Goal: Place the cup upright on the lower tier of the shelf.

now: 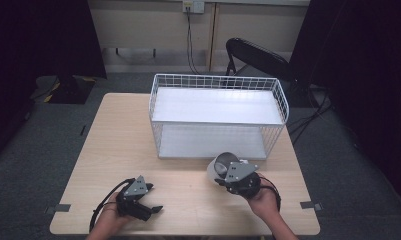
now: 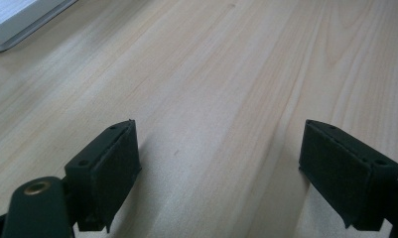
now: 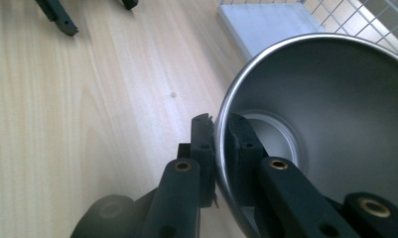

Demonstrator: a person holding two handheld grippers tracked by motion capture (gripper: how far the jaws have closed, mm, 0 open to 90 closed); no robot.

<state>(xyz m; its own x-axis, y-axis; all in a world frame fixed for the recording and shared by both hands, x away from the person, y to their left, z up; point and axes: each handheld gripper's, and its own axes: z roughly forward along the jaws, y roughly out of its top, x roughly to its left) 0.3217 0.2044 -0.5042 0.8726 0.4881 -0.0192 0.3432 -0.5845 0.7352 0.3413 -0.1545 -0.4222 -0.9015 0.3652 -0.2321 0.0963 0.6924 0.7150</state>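
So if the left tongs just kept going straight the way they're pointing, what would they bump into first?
Probably nothing soon. The left tongs are open over bare table, and the way ahead looks free. The white tray base of the wire basket sits off to one side, outside that line, though depth is hard to judge.

**Steel cup gripped at its rim**

A shiny metal cup is held tilted, its mouth turned up and sideways, just in front of the white wire basket. Its rim is pinched between the right gripper jaws, one inside, one outside.
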